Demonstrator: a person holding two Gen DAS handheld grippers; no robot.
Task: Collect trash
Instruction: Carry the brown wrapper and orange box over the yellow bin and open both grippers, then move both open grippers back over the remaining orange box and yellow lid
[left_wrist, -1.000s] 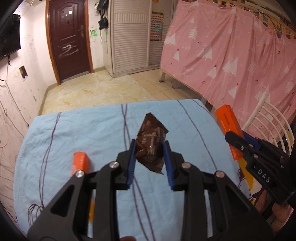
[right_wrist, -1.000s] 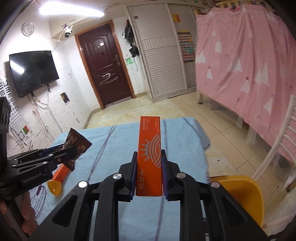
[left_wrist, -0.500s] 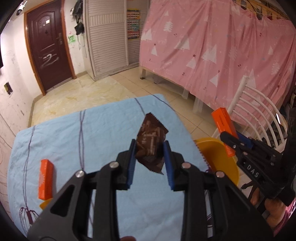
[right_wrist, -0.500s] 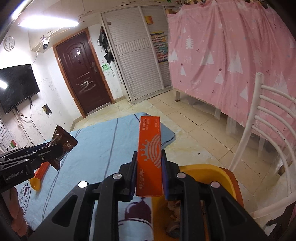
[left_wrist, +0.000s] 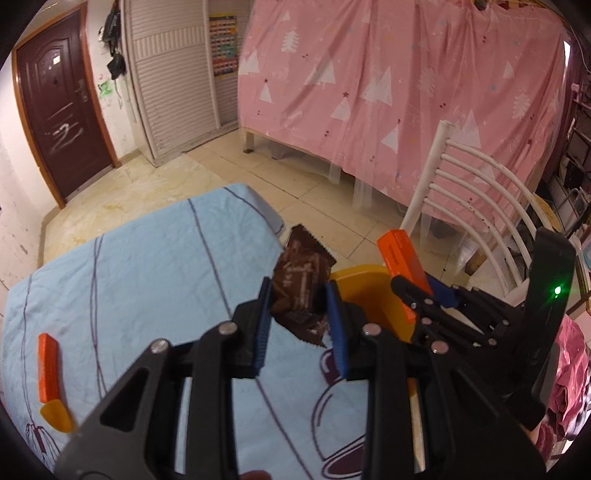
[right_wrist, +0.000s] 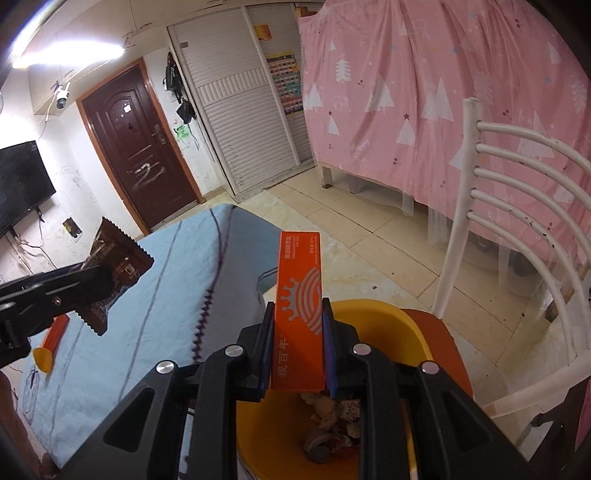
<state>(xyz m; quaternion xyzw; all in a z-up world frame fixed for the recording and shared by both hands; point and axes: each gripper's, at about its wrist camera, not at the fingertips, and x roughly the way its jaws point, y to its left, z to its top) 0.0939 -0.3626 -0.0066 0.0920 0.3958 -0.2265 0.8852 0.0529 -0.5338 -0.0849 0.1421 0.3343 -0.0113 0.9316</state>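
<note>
Orange carton and brown wrapper were carried above the yellow bin.
Right hand-held gripper (right_wrist: 297, 350) clamped the orange carton (right_wrist: 300, 299) by its long sides over the yellow bin (right_wrist: 388, 314); it looked light and stiff, though crushable. Left hand-held gripper (left_wrist: 299, 317) pinched the brown wrapper (left_wrist: 301, 280) mid-body: probably weightless, crinkly, slippery. Beyond, on the blue-sheeted bench (left_wrist: 147, 266), lay an orange stick (left_wrist: 48, 365).

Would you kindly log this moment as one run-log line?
left tongs: shut on brown wrapper | right tongs: shut on orange box over yellow bin | orange stick on table
</note>
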